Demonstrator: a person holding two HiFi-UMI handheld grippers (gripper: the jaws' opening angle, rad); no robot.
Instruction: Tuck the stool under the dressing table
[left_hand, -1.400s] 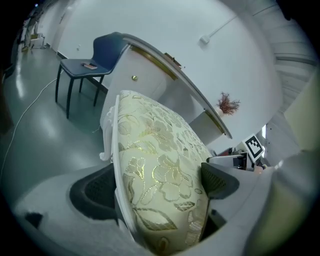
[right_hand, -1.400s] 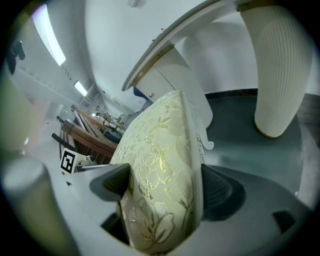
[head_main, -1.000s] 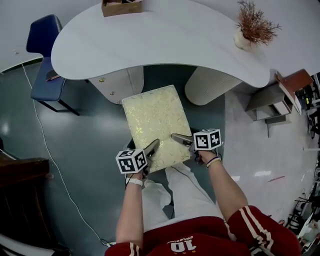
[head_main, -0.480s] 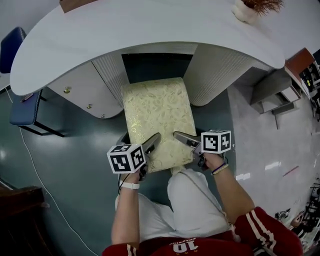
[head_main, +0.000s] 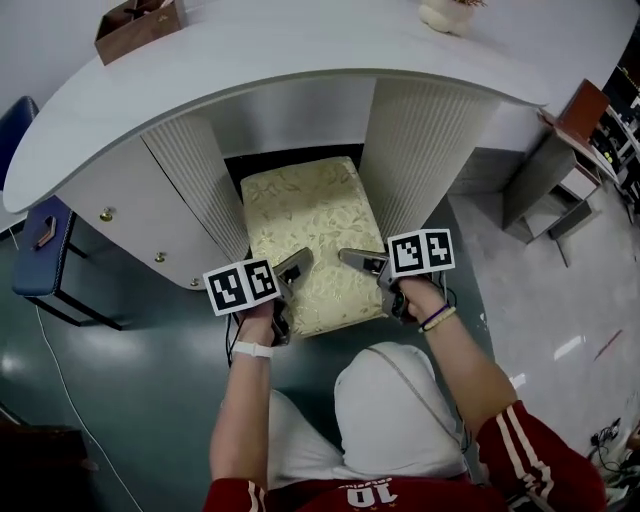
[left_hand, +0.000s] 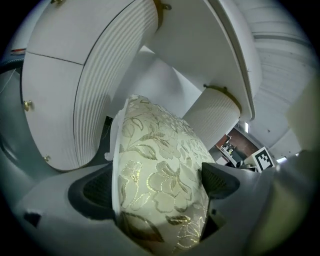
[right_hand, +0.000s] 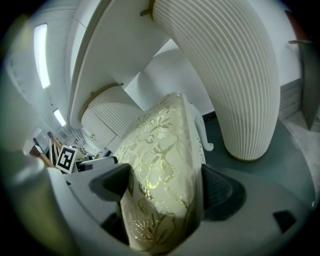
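Further in than a second ago, the stool (head_main: 305, 215) lies half under the table (head_main: 300, 50), its long axis running straight ahead into the gap, left tongs (head_main: 292, 270) and right tongs (head_main: 358, 262) each clamped on a near corner.

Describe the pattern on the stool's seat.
The stool is covered in cream fabric with shiny gold leaves and flowers, clearest in the left gripper view.

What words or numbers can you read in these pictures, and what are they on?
"10": on the back of the person's red shirt.
Left marker cube and right marker cube: only black-and-white square patterns, no words or numbers.
Brown box on the table: no print that can be read.
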